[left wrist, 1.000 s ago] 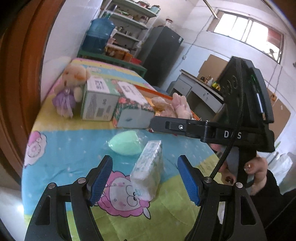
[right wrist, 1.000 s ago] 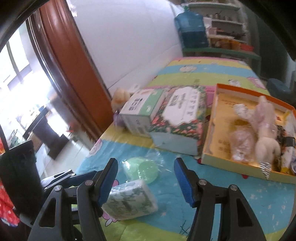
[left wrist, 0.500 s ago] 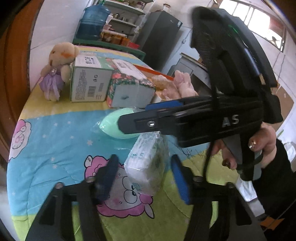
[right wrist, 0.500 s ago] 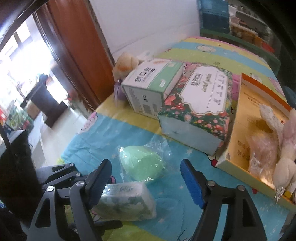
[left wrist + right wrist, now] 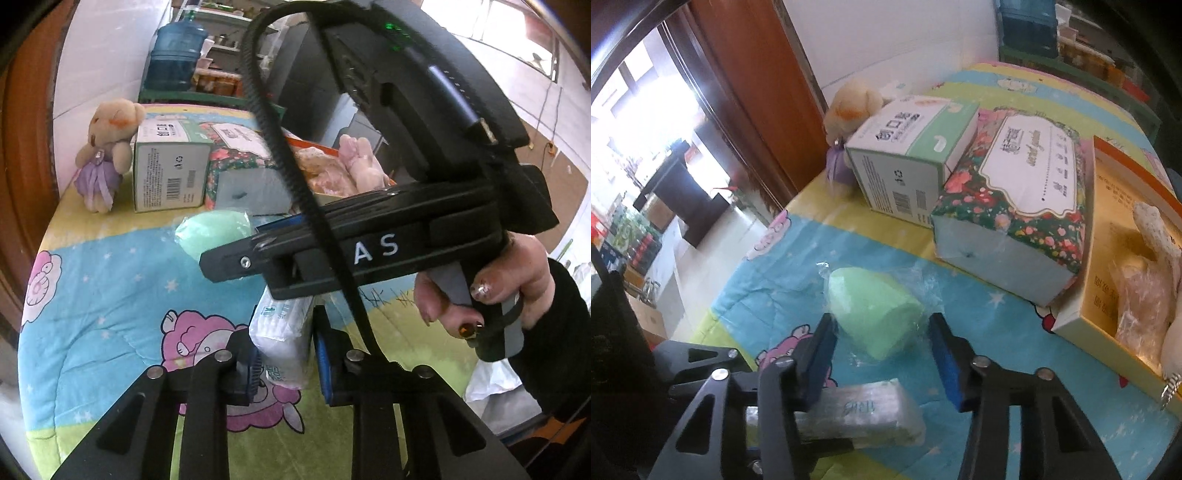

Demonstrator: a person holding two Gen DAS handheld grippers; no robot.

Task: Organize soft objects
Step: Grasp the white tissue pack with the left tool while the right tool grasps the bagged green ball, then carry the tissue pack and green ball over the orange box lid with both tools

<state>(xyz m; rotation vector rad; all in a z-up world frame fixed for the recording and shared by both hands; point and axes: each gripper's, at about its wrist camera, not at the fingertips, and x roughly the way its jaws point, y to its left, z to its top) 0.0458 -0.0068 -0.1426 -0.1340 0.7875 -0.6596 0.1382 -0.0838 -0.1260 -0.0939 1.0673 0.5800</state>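
A white tissue pack (image 5: 282, 332) lies on the cartoon-print blanket (image 5: 110, 295), and my left gripper (image 5: 286, 363) is closing on it, its blue pads touching both sides. The same tissue pack (image 5: 857, 413) lies low in the right wrist view. A green sponge in clear plastic wrap (image 5: 875, 314) sits between the pads of my right gripper (image 5: 882, 356). Those jaws are closing, with small gaps left beside the sponge. In the left wrist view the green sponge (image 5: 214, 232) is partly hidden behind the right gripper's black housing (image 5: 388, 243), held by a hand (image 5: 509, 280).
A teddy bear in a purple dress (image 5: 107, 147) stands at the far left by a white-green carton (image 5: 908, 158) and a floral tissue box (image 5: 1015, 206). An orange-rimmed box (image 5: 1086, 295) at the right holds plush toys. A wooden door frame (image 5: 757, 92) borders the left edge.
The left jaws have narrowed from wide open onto the tissue pack. The right gripper has come down over the green sponge and its jaws have narrowed around it.
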